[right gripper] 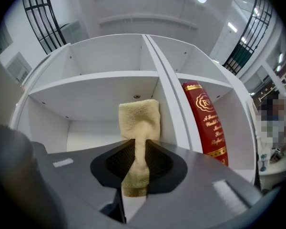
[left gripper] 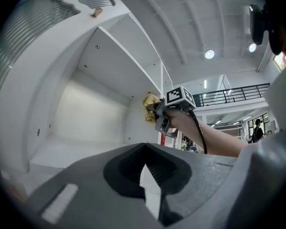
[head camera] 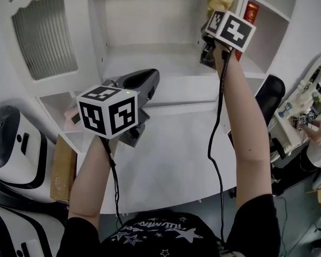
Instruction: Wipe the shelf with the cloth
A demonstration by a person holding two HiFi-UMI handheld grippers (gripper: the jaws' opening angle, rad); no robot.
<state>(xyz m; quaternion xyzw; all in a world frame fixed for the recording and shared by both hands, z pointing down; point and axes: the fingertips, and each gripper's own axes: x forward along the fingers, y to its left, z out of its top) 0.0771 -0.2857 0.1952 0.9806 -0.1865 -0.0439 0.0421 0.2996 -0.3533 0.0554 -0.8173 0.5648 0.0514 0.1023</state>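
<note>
One nubby yellow cloth (right gripper: 139, 118), smooth white shelf (right gripper: 95, 82)

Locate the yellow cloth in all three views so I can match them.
Head view: cloth top right, in the shelf compartment.
Left gripper view: near centre, a yellow lump at the tip of the right gripper.
Right gripper view: centre, pinched between the jaws.
Shared landmark: red book, in the next compartment to the cloth's right.
</note>
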